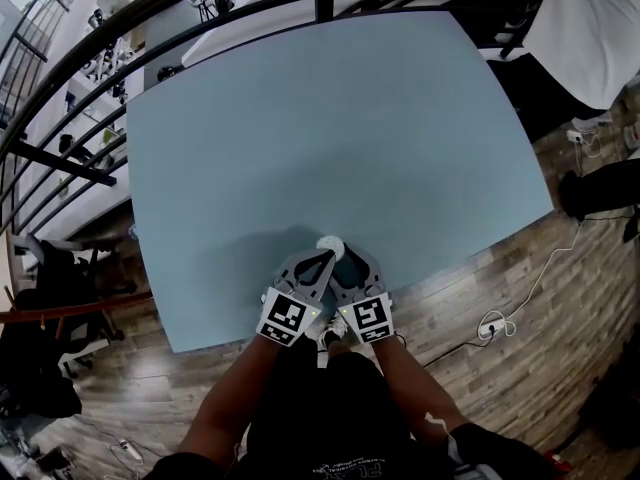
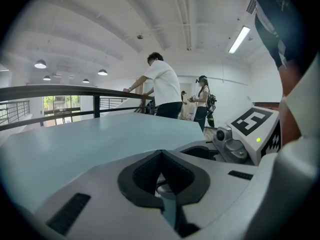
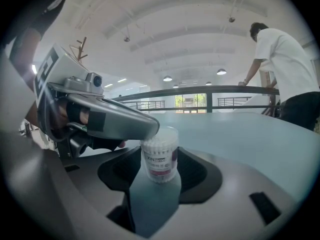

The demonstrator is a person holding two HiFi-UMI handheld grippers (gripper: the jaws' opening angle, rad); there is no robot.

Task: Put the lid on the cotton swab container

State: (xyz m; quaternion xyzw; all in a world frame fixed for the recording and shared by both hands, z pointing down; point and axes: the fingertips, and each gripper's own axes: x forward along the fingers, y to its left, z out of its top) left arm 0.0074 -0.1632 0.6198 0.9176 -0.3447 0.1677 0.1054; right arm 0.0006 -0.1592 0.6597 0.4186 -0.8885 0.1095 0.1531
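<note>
A clear cotton swab container (image 3: pixel 160 158) with a pink label stands upright on the light blue table (image 1: pixel 330 128), close to its front edge. Seen from above, its white top (image 1: pixel 330 245) shows between both grippers. My right gripper (image 3: pixel 161 150) has its black pads against the container's two sides, shut on it. My left gripper (image 1: pixel 322 258) comes in from the left, its tip (image 3: pixel 148 130) resting on the container's clear capped top. In the left gripper view its jaws (image 2: pixel 159 156) meet at the tips, and a round clear shape shows through the hollow below them.
A dark metal railing (image 1: pixel 150 18) runs behind the table. Two people stand beyond the far edge (image 2: pixel 162 91). The wooden floor on the right holds a white power strip and cable (image 1: pixel 495 325). Dark chairs (image 1: pixel 45 268) sit to the left.
</note>
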